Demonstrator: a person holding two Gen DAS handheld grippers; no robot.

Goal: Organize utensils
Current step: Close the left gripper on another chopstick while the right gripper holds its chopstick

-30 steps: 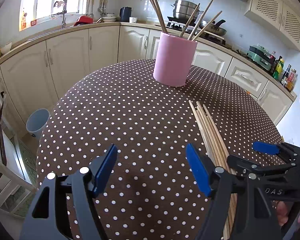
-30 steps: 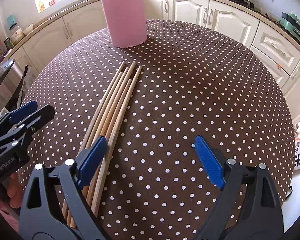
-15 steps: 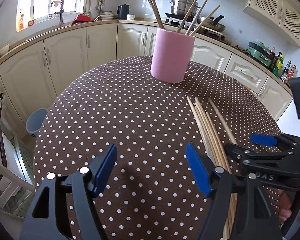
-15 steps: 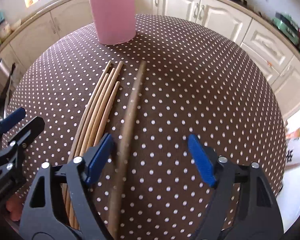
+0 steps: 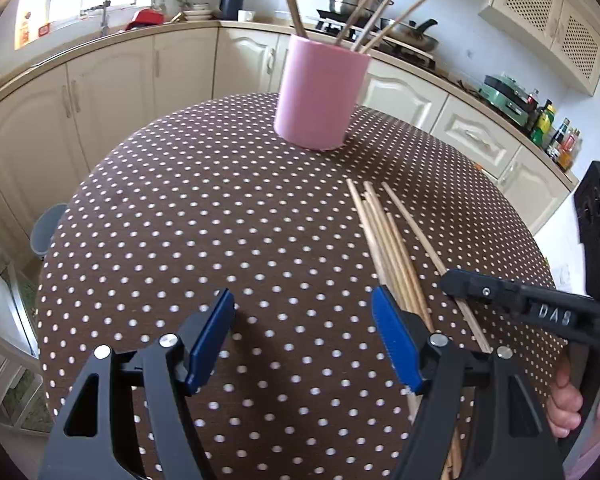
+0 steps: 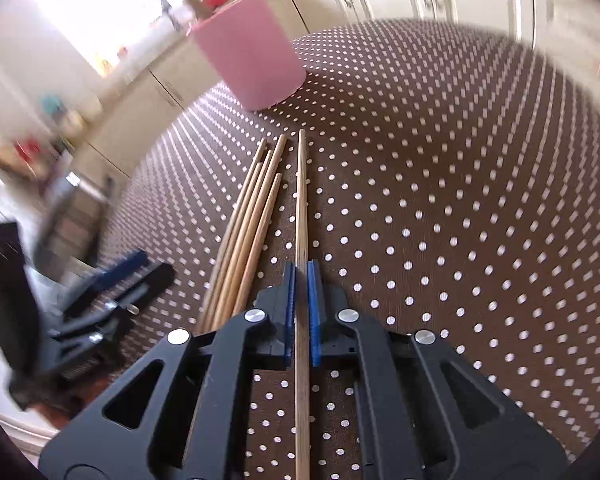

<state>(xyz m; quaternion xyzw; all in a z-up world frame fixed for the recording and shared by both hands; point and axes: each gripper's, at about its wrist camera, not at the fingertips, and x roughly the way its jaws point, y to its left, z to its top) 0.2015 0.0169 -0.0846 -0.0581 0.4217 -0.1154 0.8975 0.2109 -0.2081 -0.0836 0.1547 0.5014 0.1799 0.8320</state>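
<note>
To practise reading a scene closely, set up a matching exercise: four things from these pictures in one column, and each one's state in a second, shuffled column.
1. right gripper
2. left gripper
3. pink holder
4. loose chopsticks

A. lying side by side on the cloth
B. open, nothing between its fingers
C. clamped on a single chopstick
D. upright, chopsticks standing in it

Pairs: 1-C, 2-B, 3-D, 4-A
</note>
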